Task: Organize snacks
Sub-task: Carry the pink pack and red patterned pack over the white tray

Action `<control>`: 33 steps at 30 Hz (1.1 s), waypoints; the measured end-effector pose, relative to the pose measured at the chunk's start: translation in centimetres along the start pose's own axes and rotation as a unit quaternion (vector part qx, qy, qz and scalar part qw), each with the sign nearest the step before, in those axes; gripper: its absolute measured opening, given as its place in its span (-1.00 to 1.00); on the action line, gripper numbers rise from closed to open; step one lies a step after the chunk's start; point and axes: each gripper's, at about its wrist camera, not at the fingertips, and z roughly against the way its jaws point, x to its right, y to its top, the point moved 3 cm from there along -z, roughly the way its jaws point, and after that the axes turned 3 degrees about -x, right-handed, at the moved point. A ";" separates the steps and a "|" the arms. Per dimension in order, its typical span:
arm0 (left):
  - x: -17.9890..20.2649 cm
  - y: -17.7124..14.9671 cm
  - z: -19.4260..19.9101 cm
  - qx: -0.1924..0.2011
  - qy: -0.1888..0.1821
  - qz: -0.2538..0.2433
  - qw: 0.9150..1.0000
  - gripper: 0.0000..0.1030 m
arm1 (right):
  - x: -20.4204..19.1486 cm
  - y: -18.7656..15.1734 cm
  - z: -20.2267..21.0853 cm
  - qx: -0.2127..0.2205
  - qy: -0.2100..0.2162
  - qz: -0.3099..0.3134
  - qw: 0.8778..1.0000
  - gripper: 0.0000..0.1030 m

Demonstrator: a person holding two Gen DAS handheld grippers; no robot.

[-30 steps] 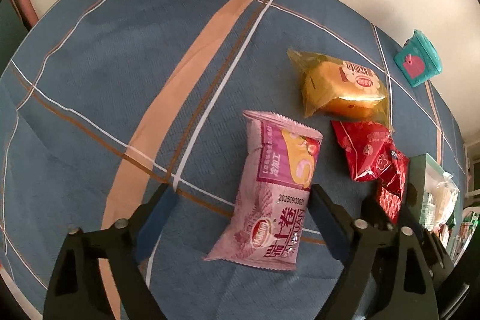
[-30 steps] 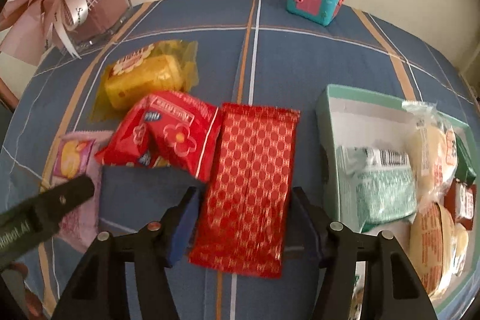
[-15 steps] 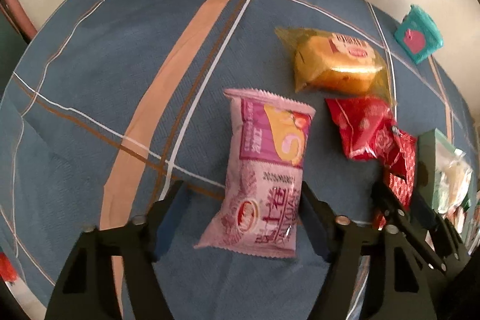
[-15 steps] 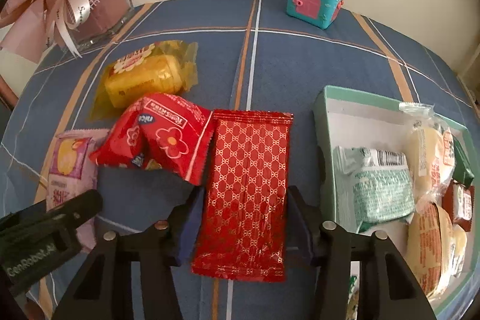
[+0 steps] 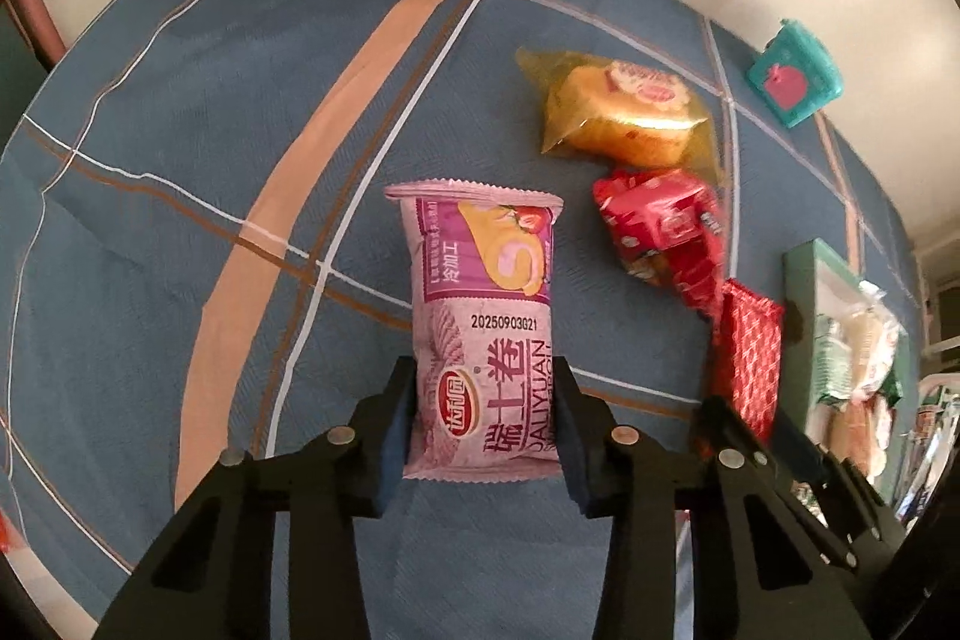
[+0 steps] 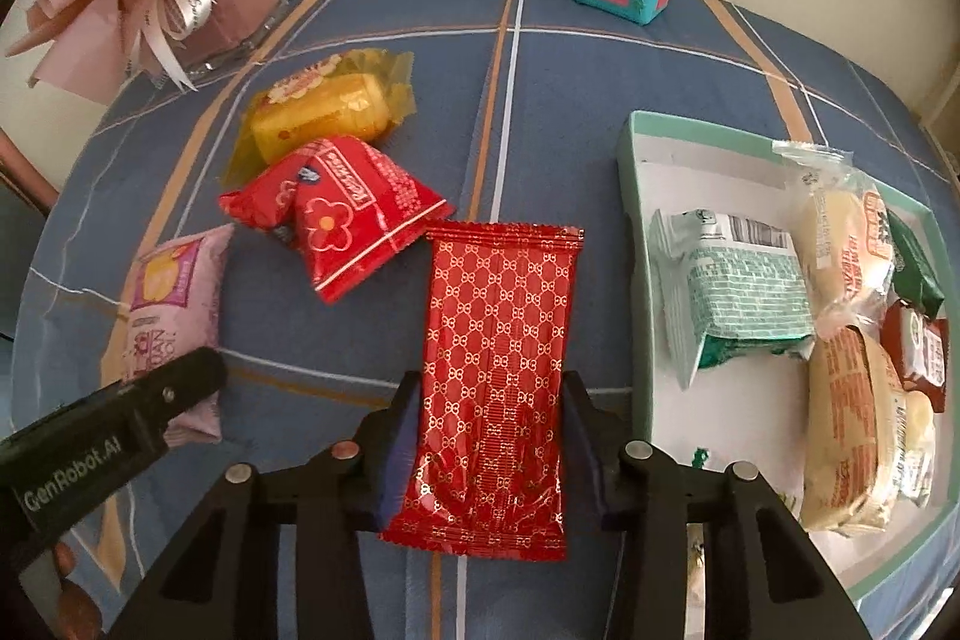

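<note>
Left wrist shows the left hand-held gripper point(image 5: 483, 418) clamped low on the pink snack pack point(image 5: 483, 322), probably soft, light, crushable.

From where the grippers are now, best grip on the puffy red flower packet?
Take the red flower packet from above, across its narrower sides, at the puffed middle. It lies flat on the tablecloth, air-filled, so the middle likely gives the pads purchase. The yellow cake packet crowds its far side, so avoid that edge.
</note>
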 end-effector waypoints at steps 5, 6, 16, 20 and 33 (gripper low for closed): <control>0.8 0.0 2.0 0.025 0.002 -0.003 1.000 -0.19 | 0.0 -0.2 2.6 0.023 0.021 -0.003 1.000 -0.09; 1.0 -0.1 2.5 0.031 0.001 -0.004 1.000 -0.19 | 0.2 -0.2 3.2 0.027 0.026 -0.006 0.999 -0.09; 1.6 0.1 8.6 0.089 0.003 -0.026 0.996 -0.19 | 1.3 -0.5 7.9 0.065 0.050 -0.017 0.996 -0.09; 2.9 -0.1 9.5 0.103 0.003 -0.038 0.994 -0.19 | 2.5 -1.1 8.4 0.064 0.051 -0.025 0.996 -0.09; 10.1 -1.6 9.6 0.103 -0.018 -0.106 0.989 -0.19 | 9.9 -1.4 9.5 0.063 0.040 -0.094 0.993 -0.09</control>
